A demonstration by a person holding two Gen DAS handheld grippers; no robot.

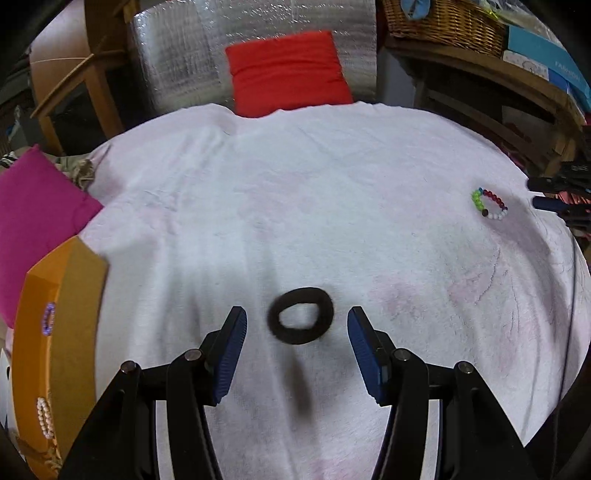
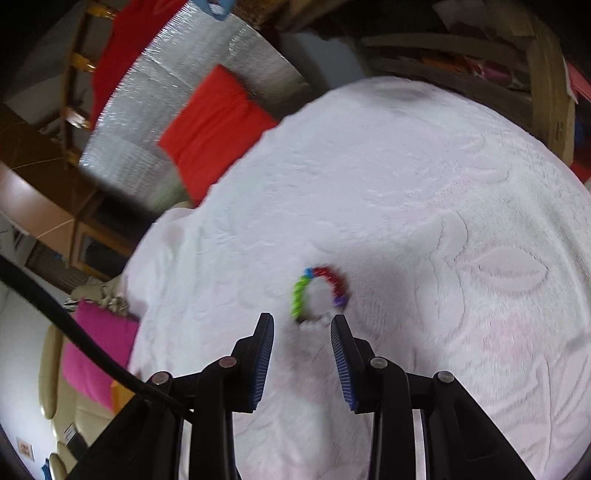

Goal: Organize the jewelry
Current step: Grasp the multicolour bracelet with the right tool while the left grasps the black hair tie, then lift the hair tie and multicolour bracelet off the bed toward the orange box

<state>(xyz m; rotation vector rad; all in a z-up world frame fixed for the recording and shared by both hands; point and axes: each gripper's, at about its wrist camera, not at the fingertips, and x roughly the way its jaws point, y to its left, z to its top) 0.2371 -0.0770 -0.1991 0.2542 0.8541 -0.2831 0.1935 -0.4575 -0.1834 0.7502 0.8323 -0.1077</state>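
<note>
A black hair tie point(image 1: 301, 320) lies on the white towel point(image 1: 295, 206), just ahead of and between the fingers of my open, empty left gripper point(image 1: 297, 319). A multicoloured bead bracelet point(image 1: 490, 204) lies at the right of the towel; in the right wrist view the bracelet point(image 2: 319, 295) sits just ahead of my open right gripper point(image 2: 302, 323), blurred by motion. The right gripper's tips point(image 1: 554, 195) show at the right edge of the left wrist view. An orange box point(image 1: 55, 350) at the left holds a blue bead bracelet point(image 1: 48, 318) and a pearl bracelet point(image 1: 44, 417).
A red cushion point(image 1: 288, 72) lies beyond the towel's far edge, a magenta cushion point(image 1: 33, 221) at the left. Silver foil sheeting point(image 1: 184, 48), a wicker basket point(image 1: 443, 18) and wooden furniture stand behind. A black cable point(image 2: 74, 332) crosses the left of the right wrist view.
</note>
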